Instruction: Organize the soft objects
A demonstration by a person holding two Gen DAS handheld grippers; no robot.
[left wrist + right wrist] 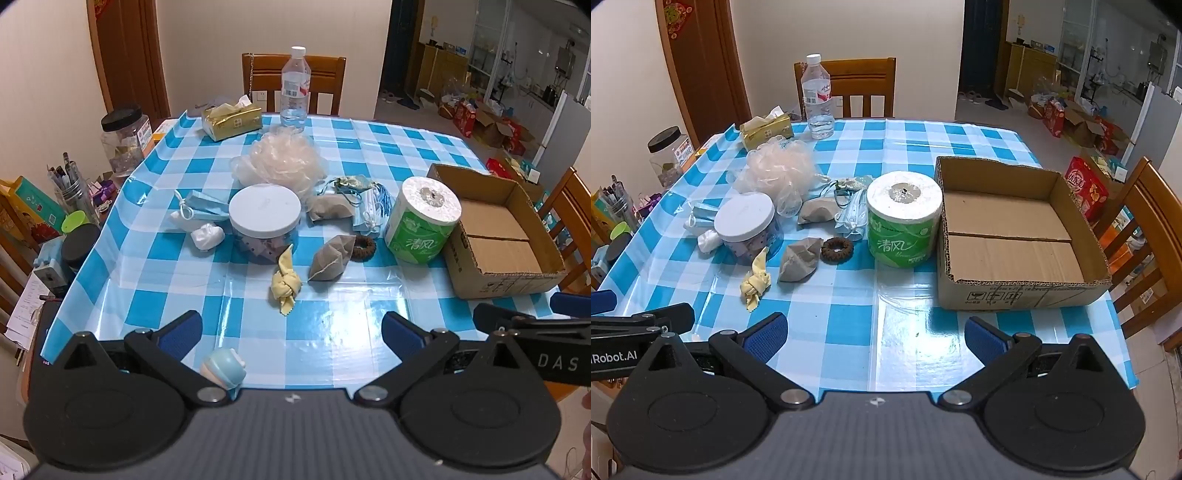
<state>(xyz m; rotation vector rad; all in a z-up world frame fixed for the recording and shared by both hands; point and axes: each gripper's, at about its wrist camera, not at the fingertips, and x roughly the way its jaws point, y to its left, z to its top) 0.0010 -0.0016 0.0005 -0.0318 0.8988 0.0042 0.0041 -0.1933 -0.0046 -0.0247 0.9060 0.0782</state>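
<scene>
Soft things lie mid-table: a knotted yellow cloth (pixel 285 284) (pixel 756 281), two grey pouches (pixel 330 256) (pixel 800 258), a brown scrunchie (pixel 364 247) (pixel 837 250), blue face masks (pixel 207 208) (pixel 851 219), a white wad (pixel 207 237), a pale mesh bath puff (pixel 280 162) (pixel 775 171) and a toilet roll (pixel 423 218) (pixel 904 218). An empty cardboard box (pixel 498 236) (pixel 1015 236) stands to the right. My left gripper (pixel 291 332) and right gripper (pixel 875 334) are open and empty above the near table edge, short of all of them.
A white-lidded jar (pixel 264 221) (pixel 746 225) stands among the soft things. A water bottle (pixel 295 88) (pixel 817 98) and a tissue pack (pixel 232 120) stand at the far edge. A small blue toy (pixel 223 369) lies by my left finger. Chairs surround the table; clutter stands left.
</scene>
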